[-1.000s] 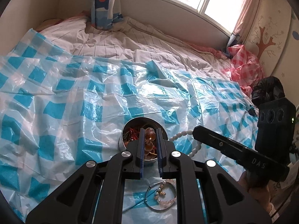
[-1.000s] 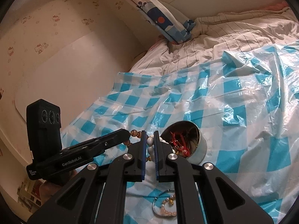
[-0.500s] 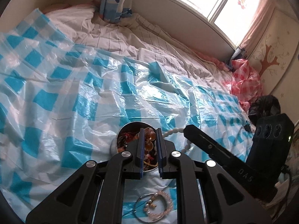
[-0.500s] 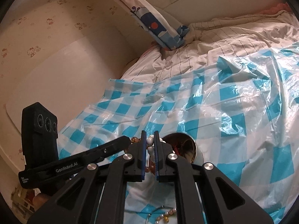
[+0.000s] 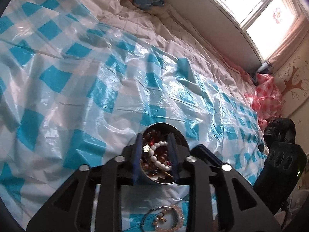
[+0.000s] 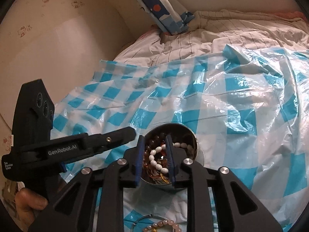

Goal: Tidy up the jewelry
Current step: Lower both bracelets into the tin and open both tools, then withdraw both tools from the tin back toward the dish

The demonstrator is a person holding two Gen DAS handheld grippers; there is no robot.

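Note:
A round metal tin (image 5: 178, 133) (image 6: 190, 133) sits on the blue-checked plastic sheet (image 5: 77, 89) and holds several pieces of jewelry. A white bead bracelet (image 5: 157, 157) (image 6: 154, 159) lies inside on top of brown beads. My left gripper (image 5: 155, 141) is open over the tin with nothing between its fingers. My right gripper (image 6: 153, 141) is open over the tin too, the white beads lying below its jaws. A pearl bracelet with a silver bangle (image 5: 168, 219) (image 6: 160, 225) lies on the sheet in front of the tin.
The sheet covers a rumpled white bed. A blue patterned pillow (image 6: 160, 9) leans at the headboard. A pink checked bag (image 5: 268, 94) and a black bag (image 5: 280, 127) lie at the far right edge. The other gripper's body (image 6: 38, 135) is close on the left.
Both grippers have opened. The white bead bracelet left my right gripper and the brown beads left my left gripper; both now lie in the tin. Both cameras moved closer over the tin.

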